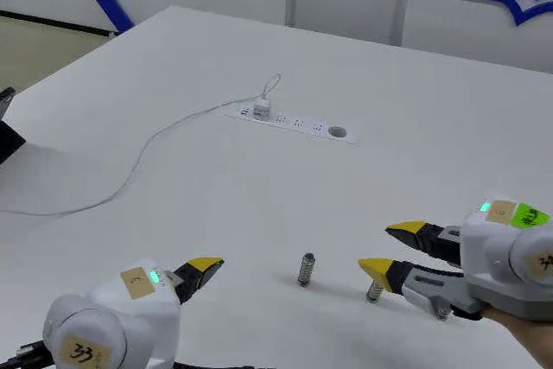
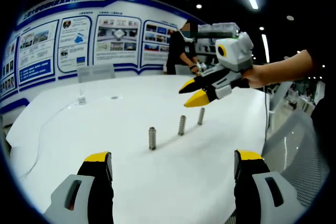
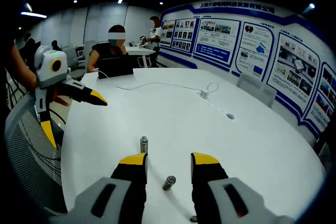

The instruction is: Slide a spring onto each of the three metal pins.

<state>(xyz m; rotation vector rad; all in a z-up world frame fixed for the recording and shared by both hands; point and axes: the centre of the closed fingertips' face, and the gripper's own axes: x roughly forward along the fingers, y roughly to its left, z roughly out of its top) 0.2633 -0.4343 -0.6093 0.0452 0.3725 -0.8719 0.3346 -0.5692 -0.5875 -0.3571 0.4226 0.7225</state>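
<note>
Head view first, Inspector: where do the pins stand?

Inspector: Three stand upright on the white table (image 1: 259, 187), in a row running left to right: left pin (image 1: 306, 270), middle pin (image 1: 373, 291), right pin (image 2: 201, 116). Each shaft looks ribbed, as if a spring (image 1: 305, 277) is already seated on it. They are too small to confirm this.

Lead: Tool state?

Inspector: Right gripper (image 1: 390, 248) hovers with its jaws partly apart, nothing held. Left gripper (image 2: 172, 156) has its jaws wide, nothing held, low at the near left.

Lead: Which relation governs the next move?

Inspector: The middle pin sits just below the right gripper's nearer tip. In the right gripper view it appears between the two jaws, behind their tips. Its long axis is vertical, so in my judgement any seating or checking move must come down along that axis, not across it. The right gripper is much the nearer tool — the left gripper lies well apart, left of the left pin. One risk: if the pins stand loose, a sideways nudge could topple one.
</note>
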